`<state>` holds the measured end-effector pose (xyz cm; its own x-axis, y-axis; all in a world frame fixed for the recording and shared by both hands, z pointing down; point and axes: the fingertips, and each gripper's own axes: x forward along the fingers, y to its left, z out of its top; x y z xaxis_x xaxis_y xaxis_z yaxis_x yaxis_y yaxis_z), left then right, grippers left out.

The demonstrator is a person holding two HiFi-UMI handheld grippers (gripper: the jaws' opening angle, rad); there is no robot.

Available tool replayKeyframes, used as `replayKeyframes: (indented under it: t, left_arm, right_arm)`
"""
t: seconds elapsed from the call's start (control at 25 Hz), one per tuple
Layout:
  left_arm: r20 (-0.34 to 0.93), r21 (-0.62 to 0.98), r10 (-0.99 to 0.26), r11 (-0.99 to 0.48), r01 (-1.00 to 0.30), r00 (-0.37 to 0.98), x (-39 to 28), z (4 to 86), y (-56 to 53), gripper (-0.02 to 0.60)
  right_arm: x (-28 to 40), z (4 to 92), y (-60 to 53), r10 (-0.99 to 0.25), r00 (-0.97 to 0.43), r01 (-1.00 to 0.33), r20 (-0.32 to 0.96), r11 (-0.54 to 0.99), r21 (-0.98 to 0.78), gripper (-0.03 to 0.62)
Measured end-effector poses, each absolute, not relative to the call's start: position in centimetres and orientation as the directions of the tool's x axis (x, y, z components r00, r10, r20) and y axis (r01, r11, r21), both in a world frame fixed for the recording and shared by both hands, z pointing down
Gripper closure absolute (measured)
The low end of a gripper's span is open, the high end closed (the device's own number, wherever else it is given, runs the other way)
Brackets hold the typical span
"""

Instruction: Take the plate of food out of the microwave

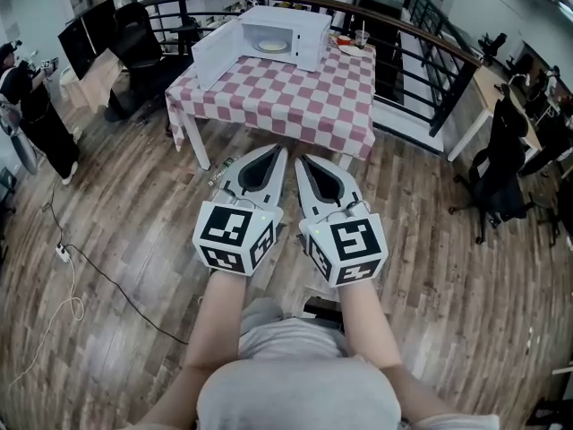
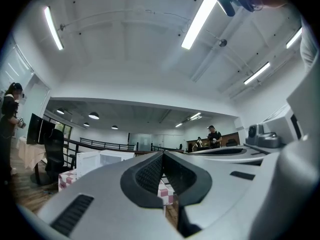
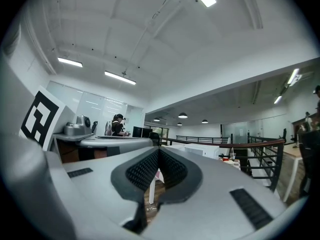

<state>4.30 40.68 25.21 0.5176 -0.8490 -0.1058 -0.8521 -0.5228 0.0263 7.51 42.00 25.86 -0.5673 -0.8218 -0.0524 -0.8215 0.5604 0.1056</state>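
Observation:
A white microwave stands on the far side of a table with a red-and-white checked cloth. Its door hangs open to the left, and a plate of food sits inside. My left gripper and right gripper are held side by side over the wooden floor, well short of the table. Both are shut with nothing between the jaws. In the left gripper view the microwave shows small beyond the left gripper. The right gripper points level toward the table.
A cup and another dish sit at the table's right rear corner. A black railing runs behind the table. Office chairs stand right, another chair left. A person stands at far left. A cable lies on the floor.

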Motion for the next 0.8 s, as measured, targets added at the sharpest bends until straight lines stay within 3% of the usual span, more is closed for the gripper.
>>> replayKeyframes:
  t: [0.8]
  left_arm:
    - [-0.076, 0.071, -0.861, -0.508, -0.859, 0.503, 2.7, 27.2, 30.2, 0.580]
  right_arm:
    - [6.7, 27.7, 31.8, -0.832, -0.554, -0.830, -0.010, 0.552, 0.079, 0.569]
